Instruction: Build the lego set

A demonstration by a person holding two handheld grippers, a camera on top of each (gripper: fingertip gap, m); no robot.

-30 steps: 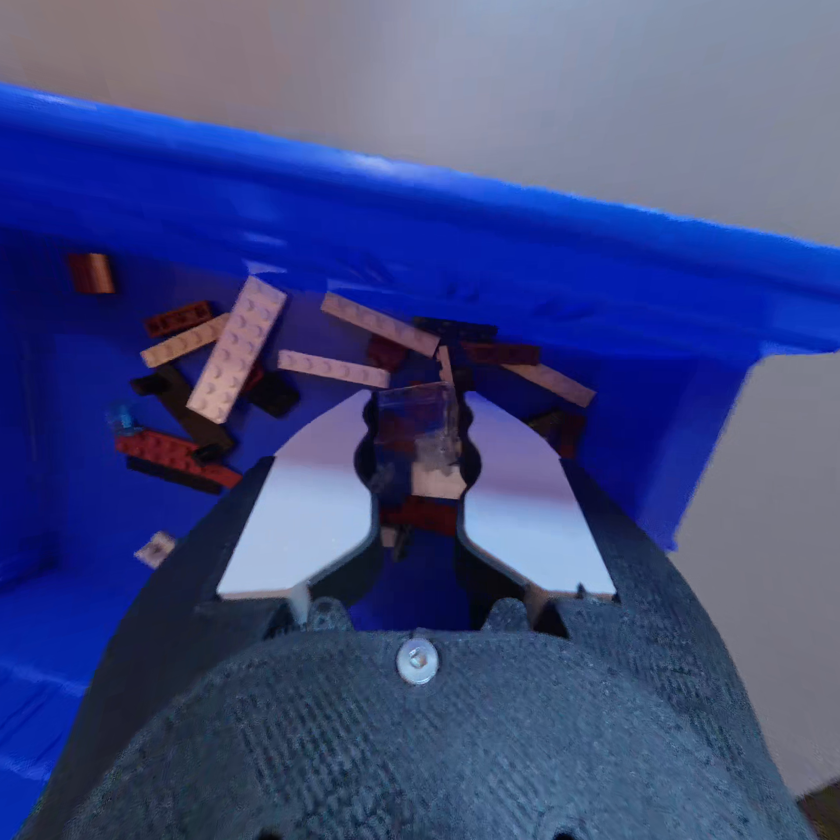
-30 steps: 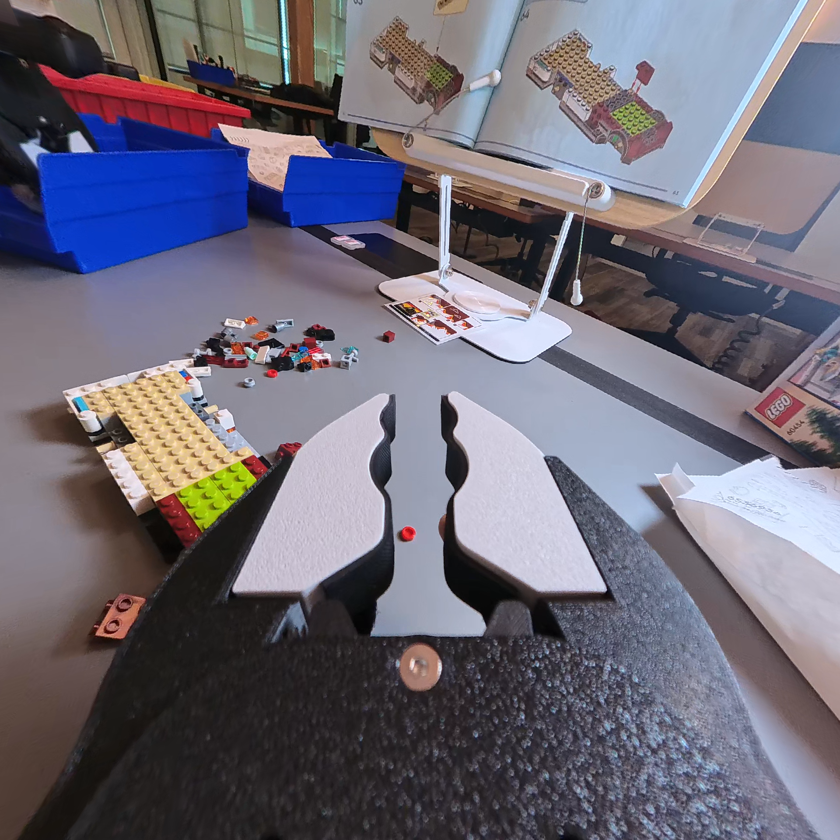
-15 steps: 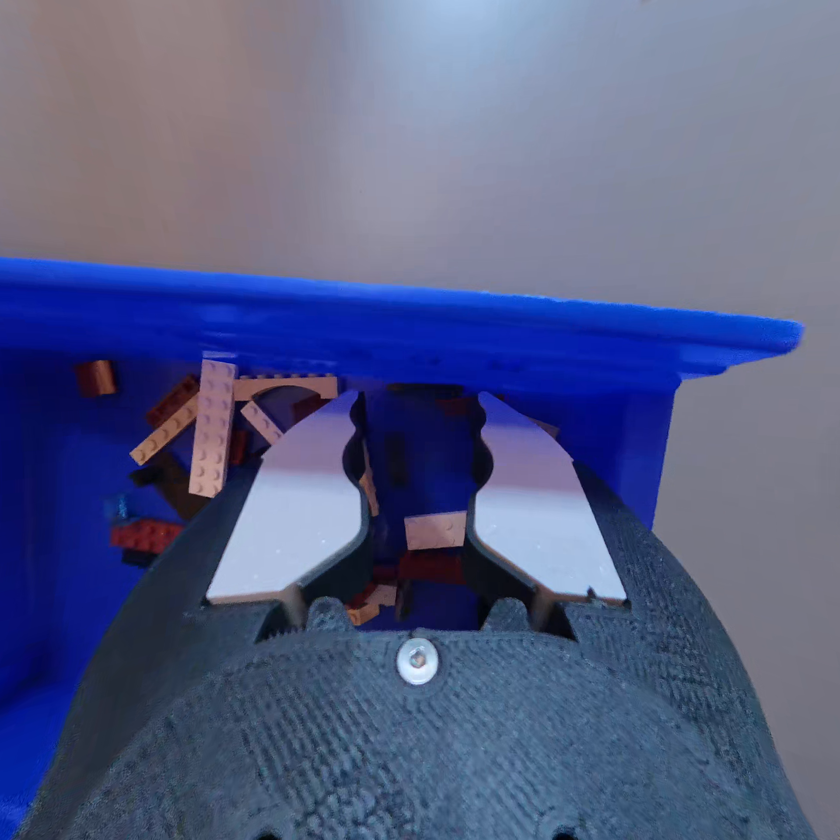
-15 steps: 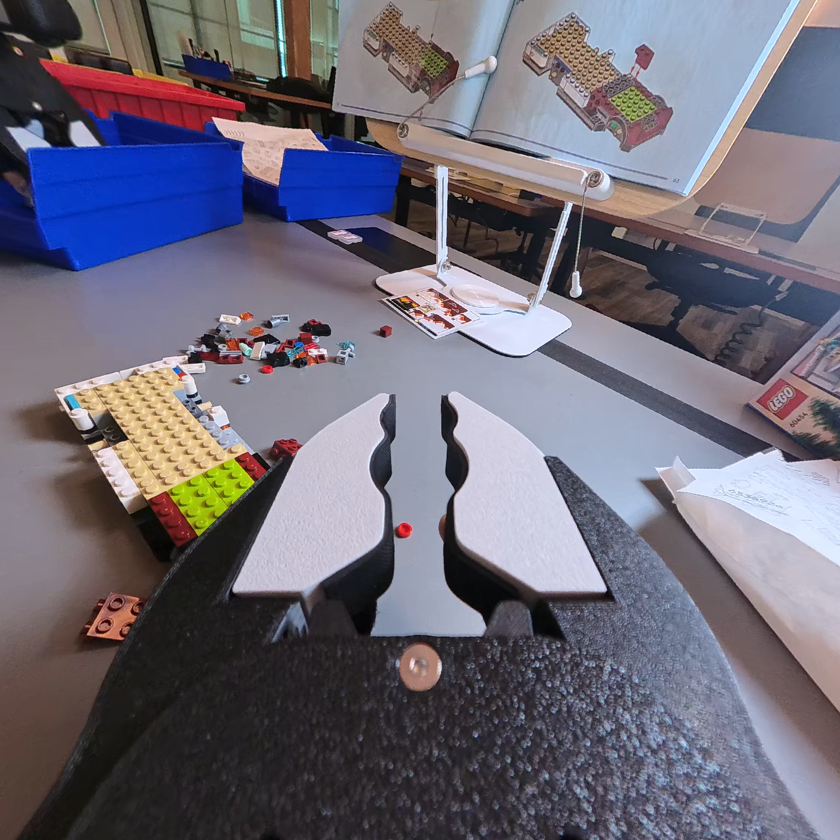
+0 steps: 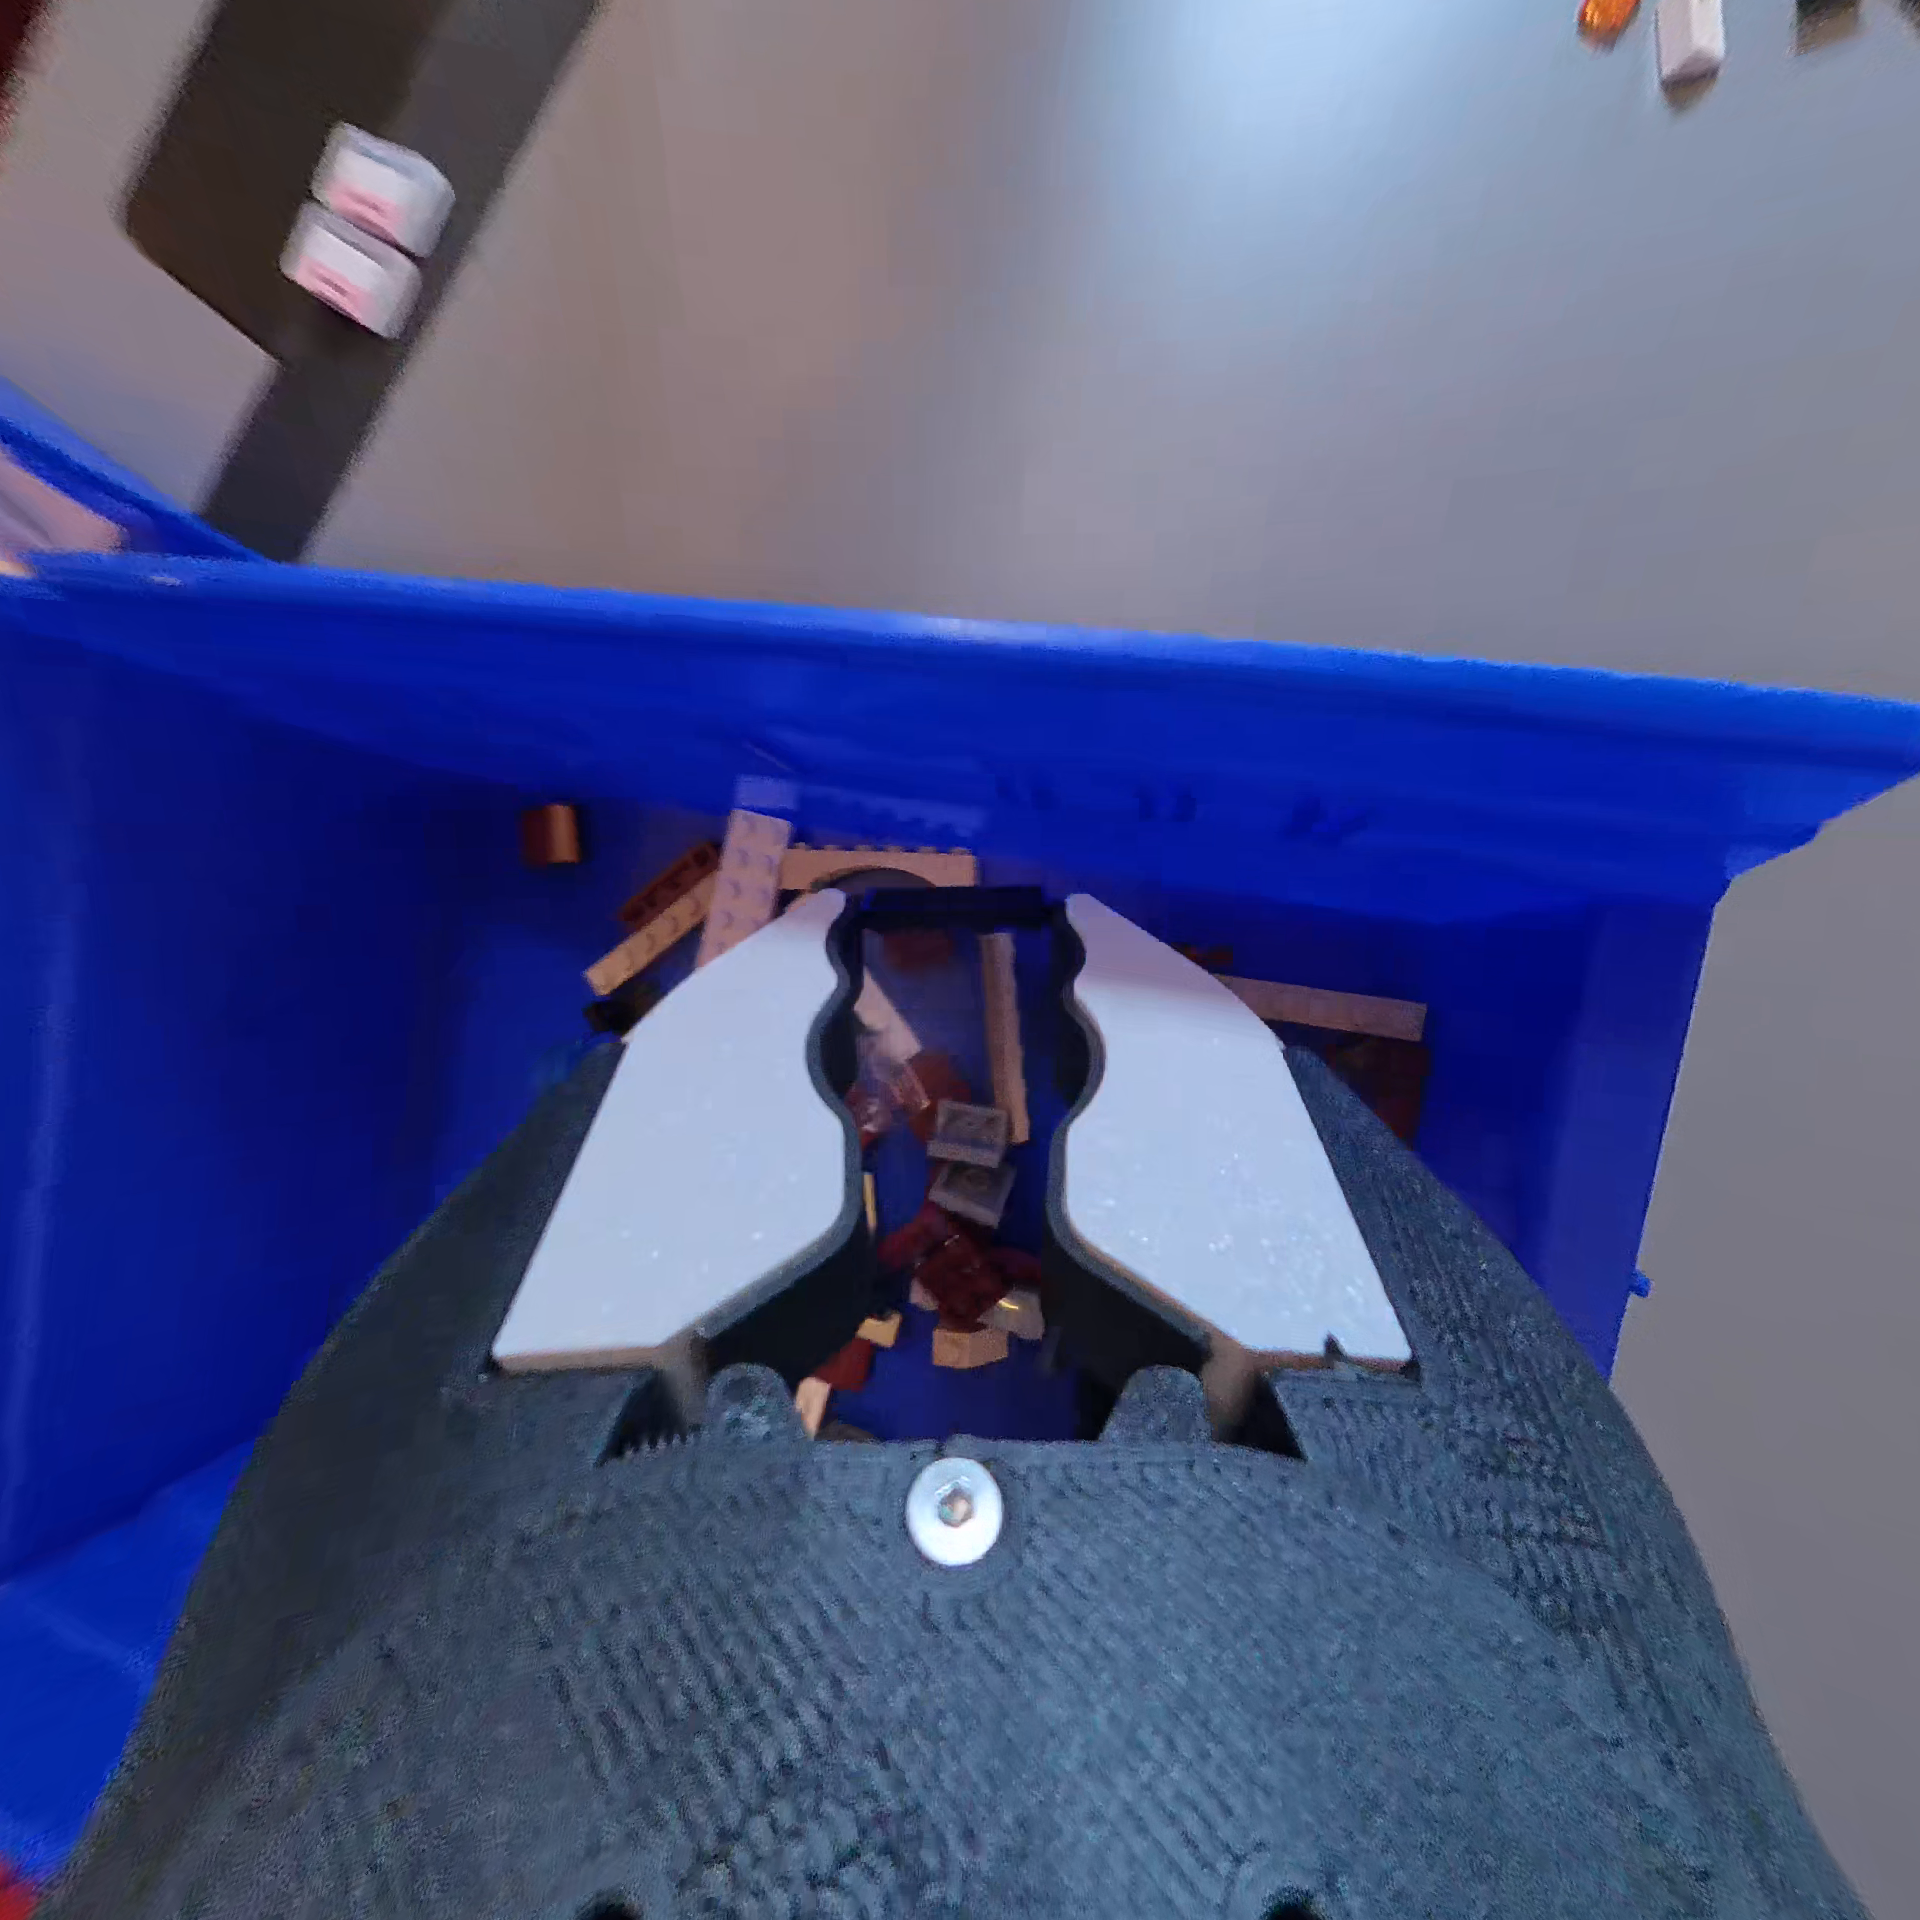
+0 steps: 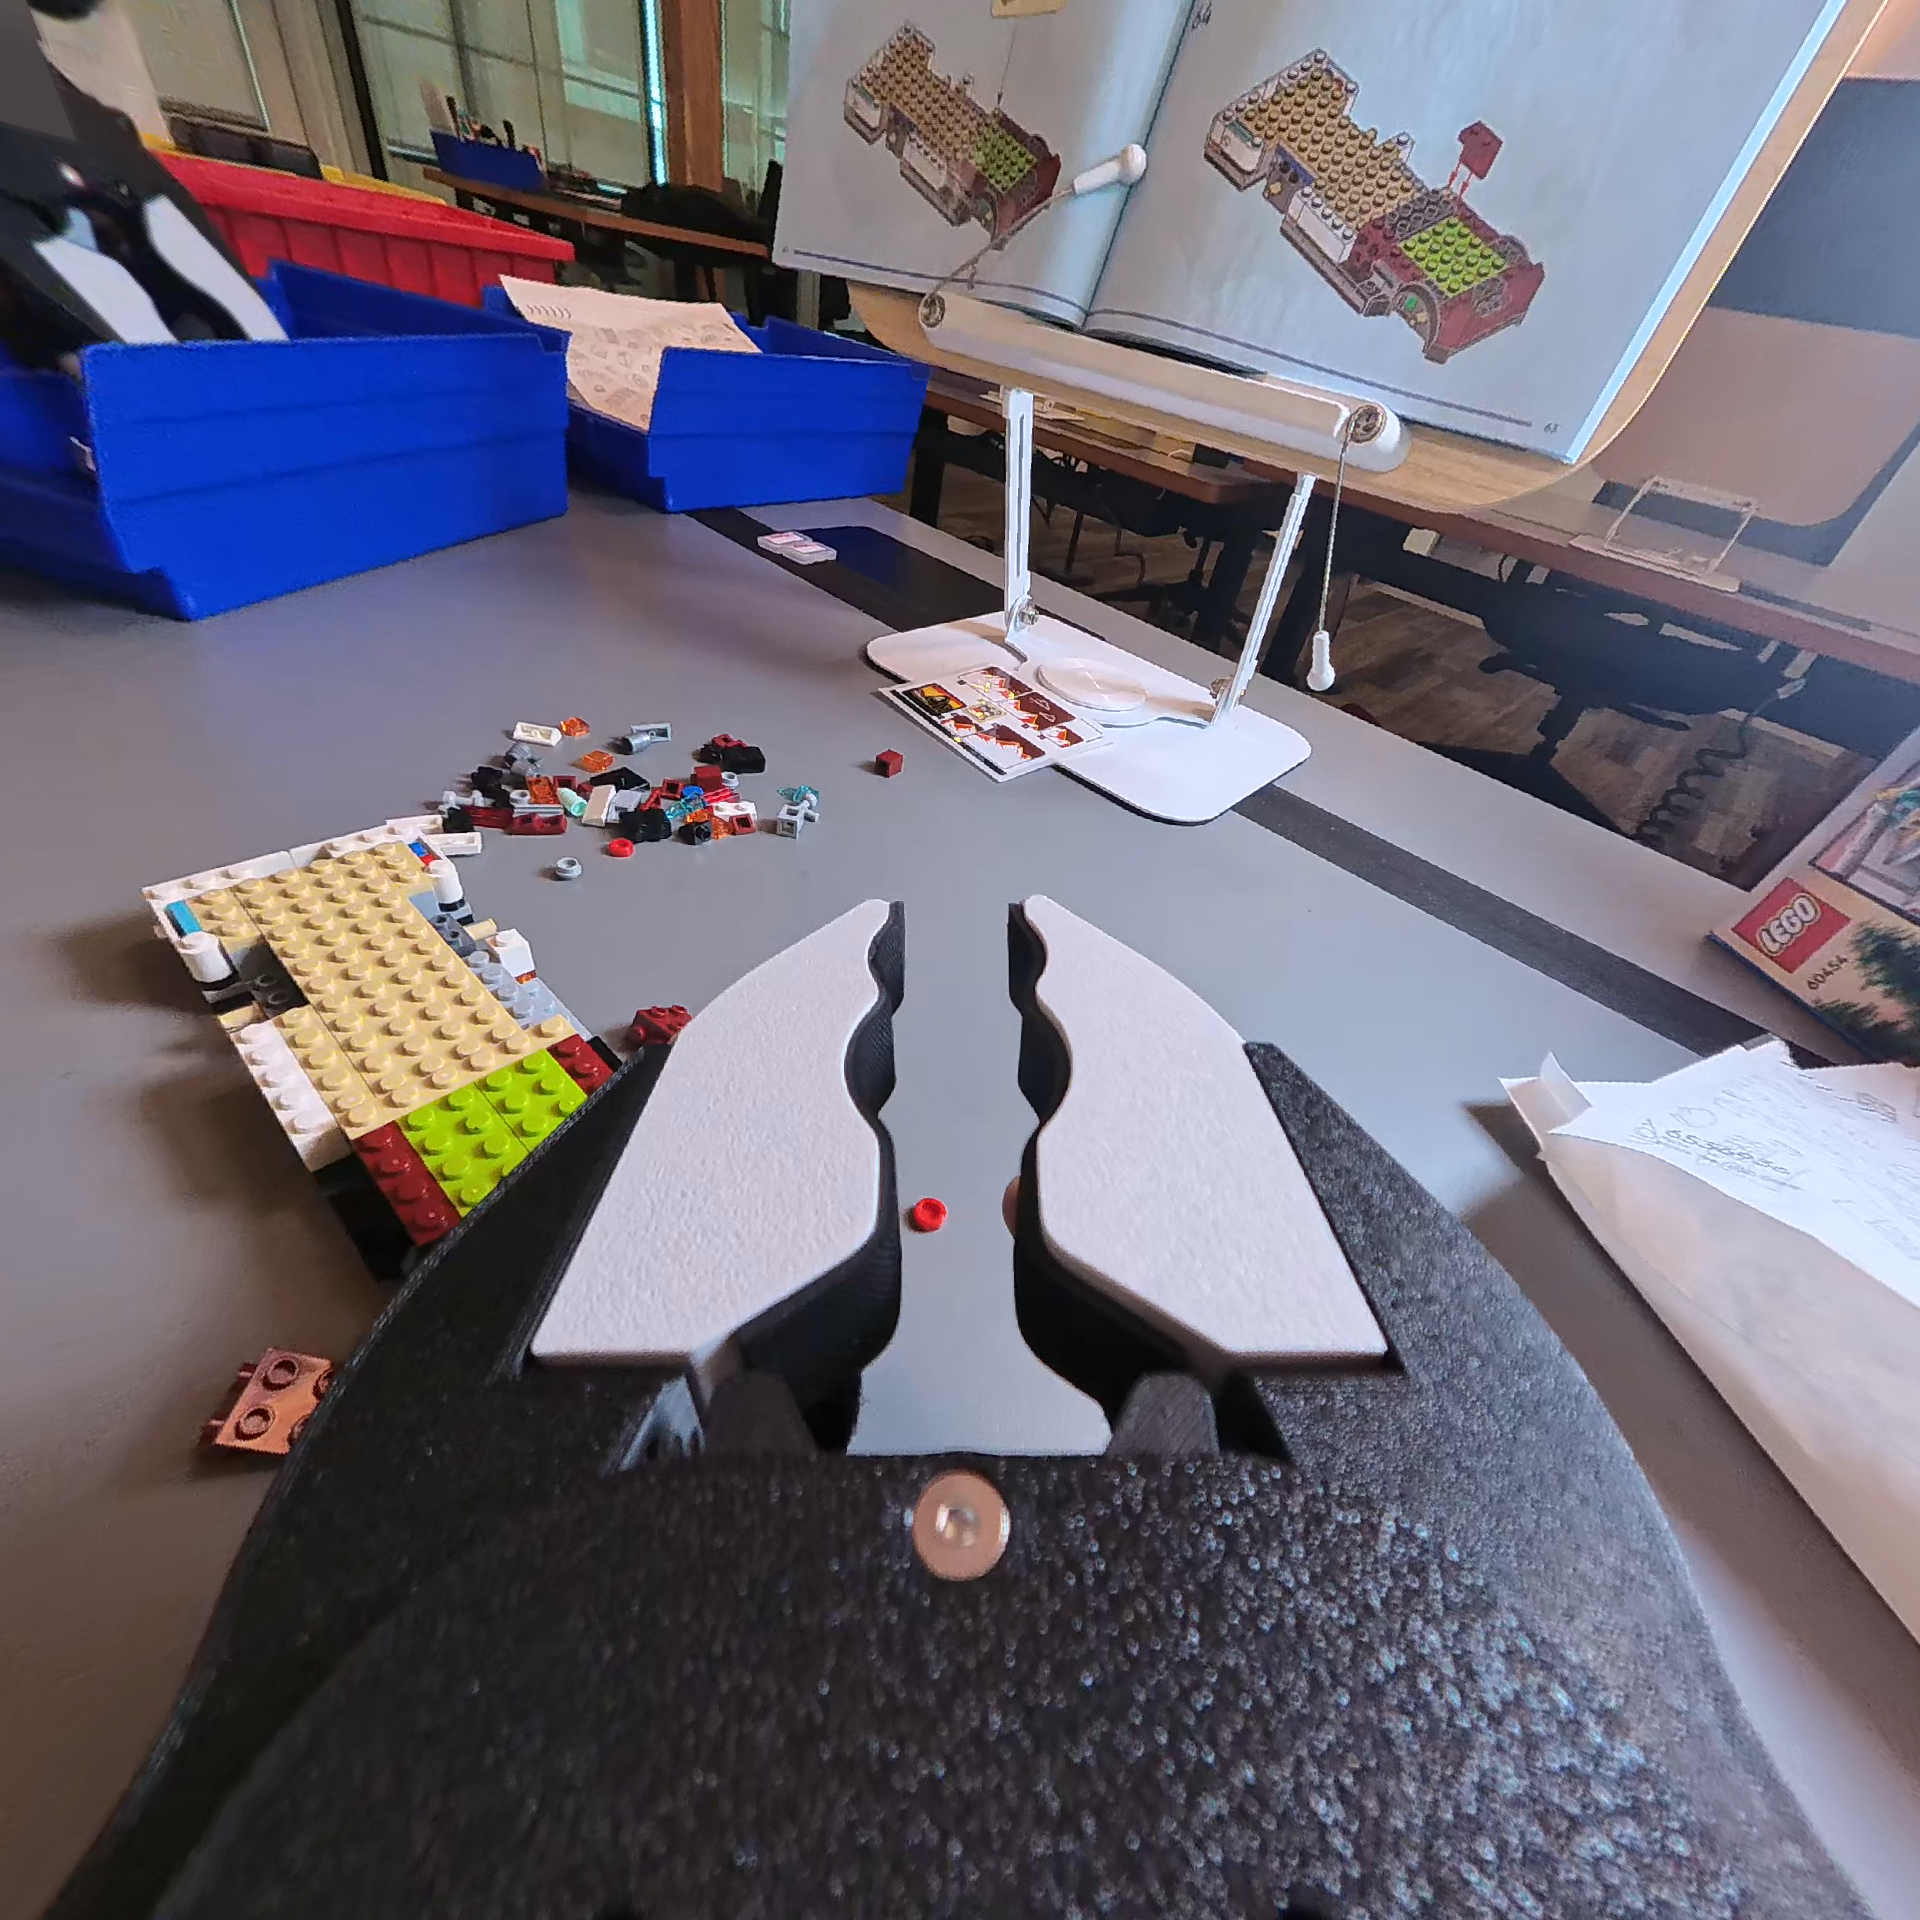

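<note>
My left gripper point(image 5: 961, 914) is inside a blue bin point(image 5: 935, 727), above tan, brown and dark red bricks point(image 5: 748, 894). Its fingertips are shut on a clear panel piece with a dark frame point(image 5: 961, 906), whose top bar spans from tip to tip. The left gripper also shows in the right wrist view point(image 6: 135, 270), over that bin point(image 6: 312, 447). My right gripper point(image 6: 956, 914) is open and empty, low over the grey table. A small red round stud point(image 6: 928, 1212) lies on the table between its fingers, untouched. A tan, white and lime brick build point(image 6: 364, 997) lies to its left.
A pile of small loose pieces point(image 6: 623, 790) lies beyond the build. An open instruction book point(image 6: 1195, 187) sits on a white stand point(image 6: 1143, 717). A second blue bin point(image 6: 769, 416) and a red bin point(image 6: 364, 223) stand at the back. A white paper bag point(image 6: 1766, 1195) and a box point(image 6: 1829, 945) lie at the right. A brown plate point(image 6: 265, 1403) lies near left. Across from one pair of fingers to the other is roughly 45 cm. Measured from the fingertips, the open instruction book point(image 6: 1195, 187) is 30 cm or so from the right gripper and 40 cm from the left.
My left gripper held the clear piece, opened and let it go, then closed on it once more, tilting up in the bin. The right gripper has hardly moved.
</note>
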